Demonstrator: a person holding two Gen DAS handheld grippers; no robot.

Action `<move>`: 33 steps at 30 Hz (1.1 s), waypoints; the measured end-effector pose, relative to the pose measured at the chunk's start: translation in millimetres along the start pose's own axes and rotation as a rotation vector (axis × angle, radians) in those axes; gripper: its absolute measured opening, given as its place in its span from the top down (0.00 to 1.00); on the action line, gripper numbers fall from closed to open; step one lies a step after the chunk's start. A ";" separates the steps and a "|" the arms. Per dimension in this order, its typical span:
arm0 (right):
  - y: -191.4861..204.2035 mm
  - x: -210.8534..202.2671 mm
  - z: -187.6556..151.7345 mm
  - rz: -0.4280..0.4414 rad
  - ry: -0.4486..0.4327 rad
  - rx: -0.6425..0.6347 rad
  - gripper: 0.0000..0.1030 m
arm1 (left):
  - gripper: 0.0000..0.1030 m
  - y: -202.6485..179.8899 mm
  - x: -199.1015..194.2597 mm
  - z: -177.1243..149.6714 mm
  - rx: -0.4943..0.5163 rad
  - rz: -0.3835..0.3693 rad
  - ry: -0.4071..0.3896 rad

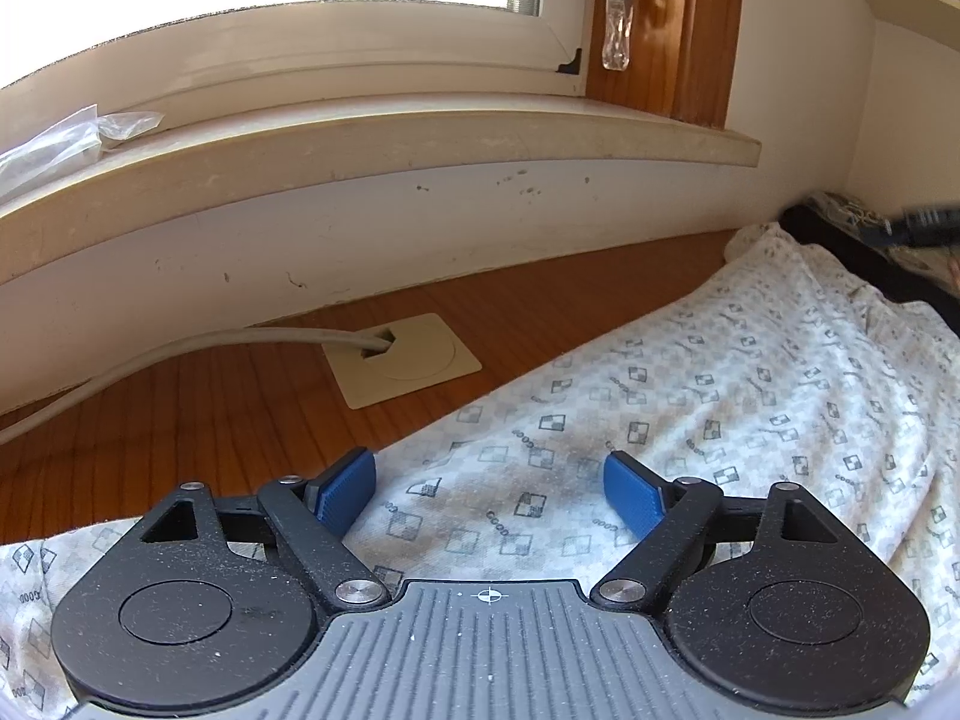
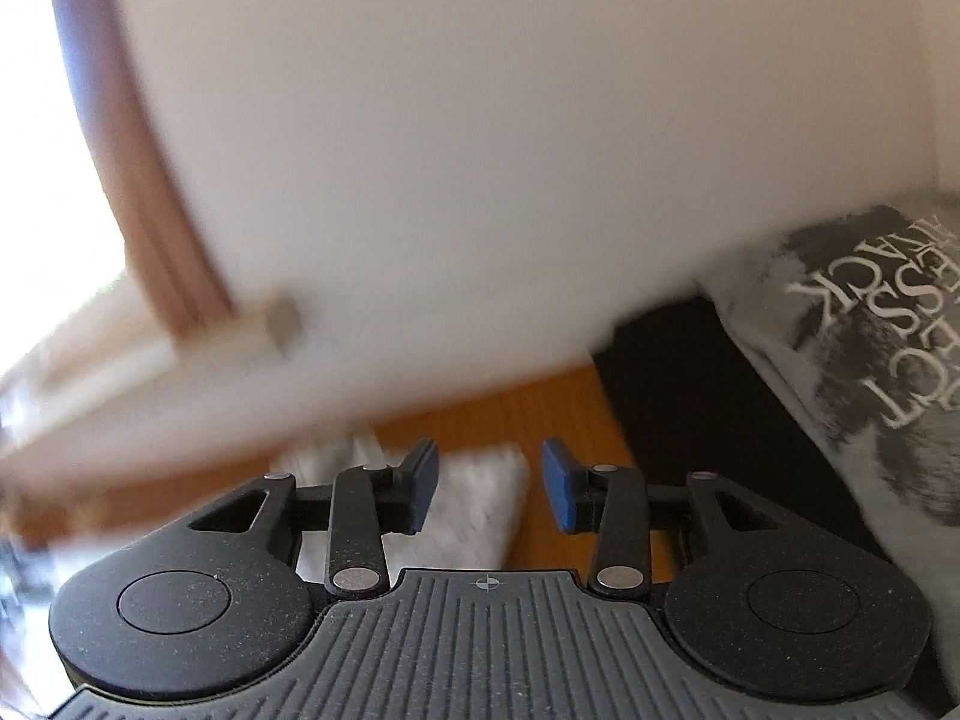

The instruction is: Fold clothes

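While both grippers hover parted and empty, left gripper (image 1: 489,489) over the patterned white garment (image 1: 690,396), right gripper (image 2: 489,486) over its blurred corner at 6 o'clock, the fold looks barely begun; next likely calls for pinching an edge

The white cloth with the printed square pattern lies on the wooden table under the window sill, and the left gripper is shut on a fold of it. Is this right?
Not quite. In the left wrist view the left gripper is open, its blue pads apart, gripping nothing. The white cloth with the printed square pattern does lie on the wooden table under the window sill.
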State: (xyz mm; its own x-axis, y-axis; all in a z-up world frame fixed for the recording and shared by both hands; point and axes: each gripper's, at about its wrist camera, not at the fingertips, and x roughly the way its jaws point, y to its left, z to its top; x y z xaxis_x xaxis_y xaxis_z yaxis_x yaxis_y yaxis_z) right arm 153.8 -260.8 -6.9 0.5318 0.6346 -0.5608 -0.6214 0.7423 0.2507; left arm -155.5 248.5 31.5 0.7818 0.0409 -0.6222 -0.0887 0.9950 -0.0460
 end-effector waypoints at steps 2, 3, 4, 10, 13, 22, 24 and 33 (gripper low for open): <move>5.8 3.0 -13.2 0.025 0.078 -0.112 0.62 | 0.17 -0.3 -0.1 0.0 0.000 0.001 0.000; 8.0 2.2 -20.7 0.040 0.098 -0.148 0.62 | 0.17 -0.4 0.0 0.0 -0.001 0.000 0.000; 8.9 0.4 -26.1 0.059 0.105 -0.163 0.62 | 0.17 -0.5 0.0 -0.1 -0.001 0.000 -0.001; 12.1 -1.6 -32.5 0.134 0.097 -0.152 0.62 | 0.17 -1.5 -0.2 -0.1 0.001 0.002 -0.001; 9.2 -9.8 -26.2 0.149 0.056 -0.111 0.62 | 0.17 -1.9 0.0 -0.3 0.002 0.004 -0.001; 21.5 -7.2 -35.9 0.187 0.095 -0.185 0.63 | 0.17 0.3 0.3 -0.4 0.003 -0.001 -0.003; 28.9 -5.3 -37.1 0.171 0.102 -0.227 0.63 | 0.17 0.2 0.2 -0.5 0.004 0.001 -0.004; 37.8 -3.2 -41.1 -0.003 0.077 -0.247 0.98 | 0.16 -0.6 0.1 -0.4 -0.001 -0.001 -0.003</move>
State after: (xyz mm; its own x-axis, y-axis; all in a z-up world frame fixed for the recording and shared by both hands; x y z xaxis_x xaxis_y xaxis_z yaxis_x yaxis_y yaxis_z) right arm 105.0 -243.7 -28.1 0.4938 0.6074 -0.6222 -0.7467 0.6629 0.0545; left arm -155.6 247.9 31.1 0.7838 0.0401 -0.6197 -0.0883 0.9950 -0.0473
